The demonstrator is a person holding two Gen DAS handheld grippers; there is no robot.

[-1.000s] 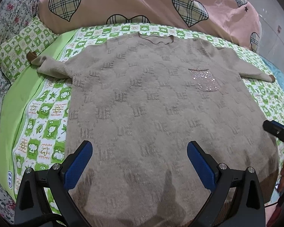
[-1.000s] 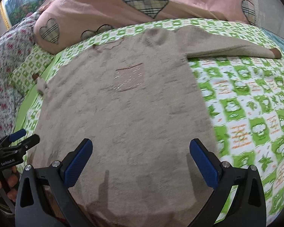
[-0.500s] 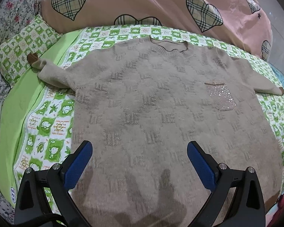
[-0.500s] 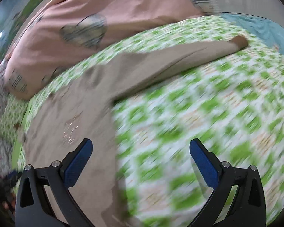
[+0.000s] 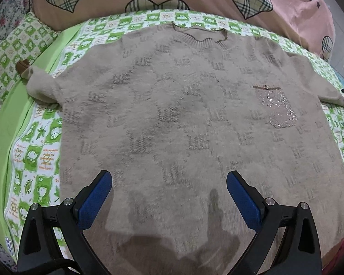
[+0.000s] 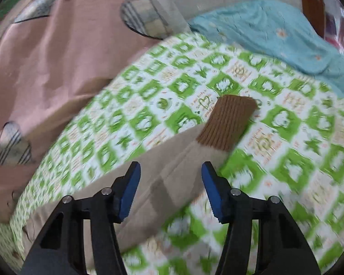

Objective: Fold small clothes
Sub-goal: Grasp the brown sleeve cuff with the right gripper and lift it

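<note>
Sweater (image 5: 195, 119) is lying flat, front up, on the green checked bedsheet (image 5: 34, 151), neckline far, sequined pocket (image 5: 277, 110) at right. Left gripper (image 5: 169, 197) is hovering wide open over the near hem, holding nothing. In the right wrist view, right gripper (image 6: 170, 190) is hanging partly open above the sleeve (image 6: 172, 160), near its brown cuff (image 6: 227, 123), gripping nothing.
</note>
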